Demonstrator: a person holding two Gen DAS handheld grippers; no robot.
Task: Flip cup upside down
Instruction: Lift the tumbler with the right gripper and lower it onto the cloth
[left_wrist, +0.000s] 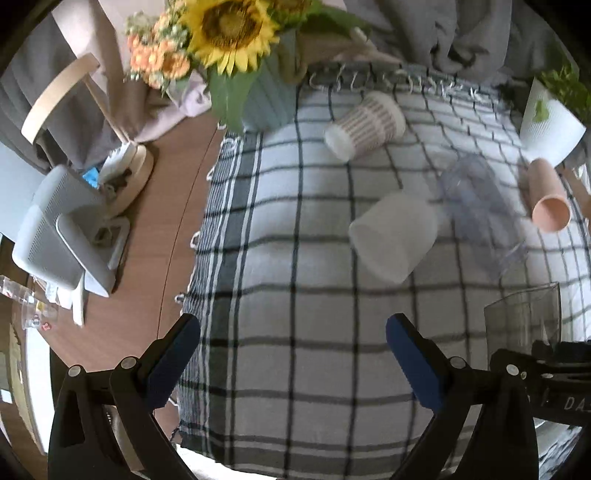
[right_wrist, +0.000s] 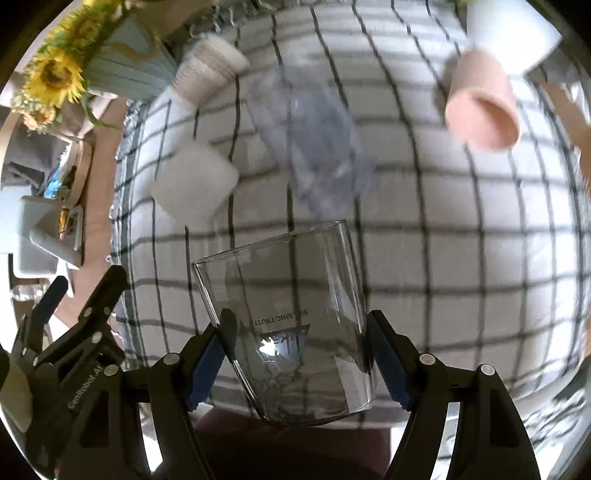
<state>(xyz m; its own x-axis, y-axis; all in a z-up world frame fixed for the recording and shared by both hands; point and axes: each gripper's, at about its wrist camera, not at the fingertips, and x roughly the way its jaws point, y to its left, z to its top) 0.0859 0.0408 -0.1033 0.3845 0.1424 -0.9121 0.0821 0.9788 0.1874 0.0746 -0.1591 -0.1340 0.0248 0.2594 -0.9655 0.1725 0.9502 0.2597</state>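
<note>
Glass cup (right_wrist: 291, 321) sits clamped between right gripper (right_wrist: 297, 356) fingers.

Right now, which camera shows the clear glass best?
The right wrist view: the glass fills the centre, gripped by the right gripper, print visible. The left wrist view catches only part of it at the right edge.

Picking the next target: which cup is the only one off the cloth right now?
The clear printed glass, clamped in the right tool. The frosted white, ribbed, pink and bluish cups sit on the cloth.
</note>
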